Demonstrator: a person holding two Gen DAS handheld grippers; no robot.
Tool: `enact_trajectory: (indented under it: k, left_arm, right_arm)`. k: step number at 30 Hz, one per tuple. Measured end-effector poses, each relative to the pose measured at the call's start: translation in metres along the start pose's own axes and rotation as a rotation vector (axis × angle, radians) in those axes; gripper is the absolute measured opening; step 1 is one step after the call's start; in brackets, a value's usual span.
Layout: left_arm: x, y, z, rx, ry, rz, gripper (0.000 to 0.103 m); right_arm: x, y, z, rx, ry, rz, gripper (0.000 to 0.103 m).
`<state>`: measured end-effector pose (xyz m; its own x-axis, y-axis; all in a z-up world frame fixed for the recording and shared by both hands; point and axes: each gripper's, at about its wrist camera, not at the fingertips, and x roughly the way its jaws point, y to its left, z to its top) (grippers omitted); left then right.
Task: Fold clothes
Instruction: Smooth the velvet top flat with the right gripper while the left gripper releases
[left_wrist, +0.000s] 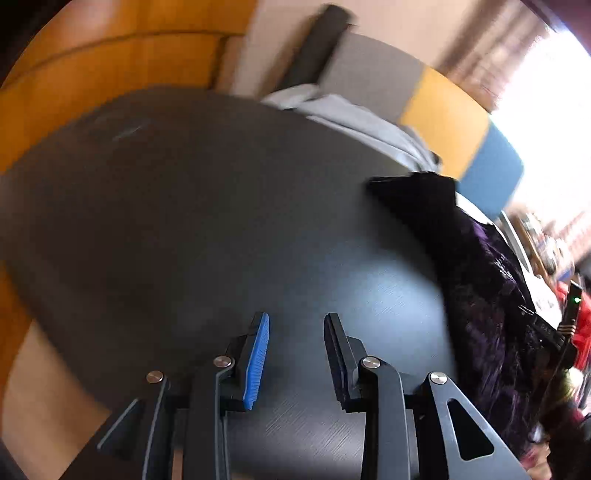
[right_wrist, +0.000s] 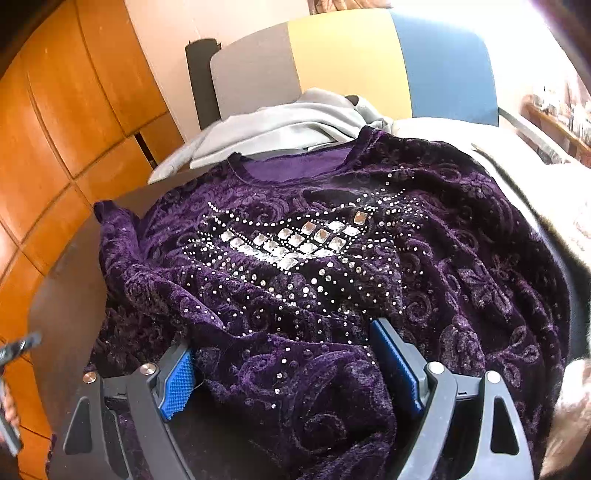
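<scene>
Two claws work one dark table (left_wrist: 184, 221): the left gripper (left_wrist: 296, 332) hangs half open and empty over bare tabletop, clear room from 9 to 12 o'clock. At 3 o'clock lies the purple velvet top (right_wrist: 332, 258), its hem bunched between the wide-spread fingers of the right gripper (right_wrist: 280, 354), a grey garment (right_wrist: 280, 125) past its collar at 12 o'clock

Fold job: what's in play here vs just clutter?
In play:
- purple top, spread on the dark table
- right gripper, open, fabric between its fingers
- left gripper, open over bare table

Lying about:
- grey garment behind the top
- panel of grey, yellow and blue
- wooden cabinets
</scene>
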<state>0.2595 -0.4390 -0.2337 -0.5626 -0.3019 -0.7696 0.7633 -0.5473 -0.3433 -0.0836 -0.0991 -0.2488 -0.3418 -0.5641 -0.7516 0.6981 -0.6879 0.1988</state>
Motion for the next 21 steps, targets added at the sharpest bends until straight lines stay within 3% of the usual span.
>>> enact_trajectory:
  k: [3, 4, 8, 12, 16, 21]
  left_arm:
    - [-0.027, 0.029, -0.017, -0.045, -0.015, 0.029, 0.032]
    - [-0.034, 0.035, -0.021, -0.048, -0.022, 0.042, 0.032]
    - [-0.046, 0.039, -0.03, -0.087, -0.037, 0.023, 0.033]
    - [-0.04, 0.021, -0.031, -0.066, -0.014, -0.024, 0.035]
    - [-0.033, 0.002, -0.033, -0.045, 0.009, -0.07, 0.037]
    - [-0.026, -0.017, -0.036, -0.024, 0.036, -0.119, 0.04]
  right_arm:
    - [-0.02, 0.019, 0.002, -0.134, -0.014, -0.088, 0.087]
    - [-0.041, 0.029, -0.002, -0.21, -0.053, -0.065, 0.087]
    - [-0.095, 0.095, -0.038, -0.458, -0.071, 0.07, 0.087]
    - [-0.117, 0.15, -0.08, -0.62, -0.014, 0.197, 0.087]
    - [-0.113, 0.196, -0.127, -0.765, 0.041, 0.223, 0.086]
    - [-0.07, 0.223, -0.15, -0.851, 0.141, 0.139, 0.086]
